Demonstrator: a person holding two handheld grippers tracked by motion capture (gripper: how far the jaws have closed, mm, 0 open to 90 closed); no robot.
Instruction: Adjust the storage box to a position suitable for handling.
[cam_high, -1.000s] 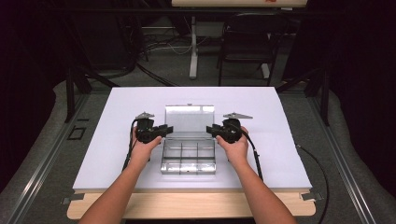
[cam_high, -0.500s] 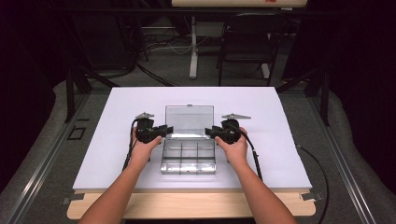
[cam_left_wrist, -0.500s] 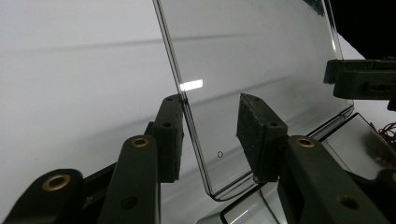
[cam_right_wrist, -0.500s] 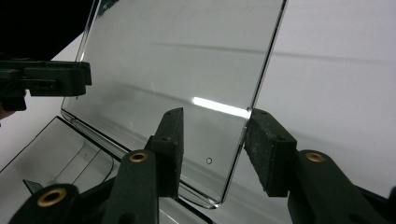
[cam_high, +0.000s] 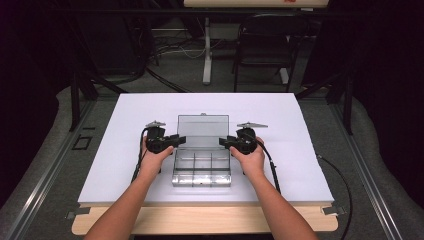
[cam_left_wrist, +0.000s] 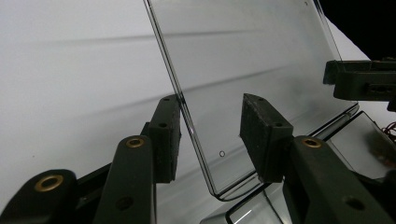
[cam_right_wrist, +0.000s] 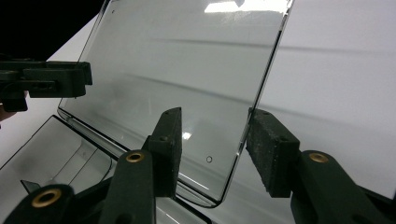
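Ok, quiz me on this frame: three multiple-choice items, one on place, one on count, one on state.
1. Where is the clear compartment box?
A. between both grippers
B. at the table's far left corner
C. on the floor

2. How many grippers flank the lid?
A. one
B. two
C. none

3. The lid is:
A. shut flat
B. raised open
C. detached

A: the box sits between the left gripper and the right gripper.
B: one at each side edge.
B: it stands up from the back hinge.

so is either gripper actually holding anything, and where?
Nothing is held. The lid's side edges sit between the open jaws of the left gripper and right gripper, which have just been opening; pads are off it.
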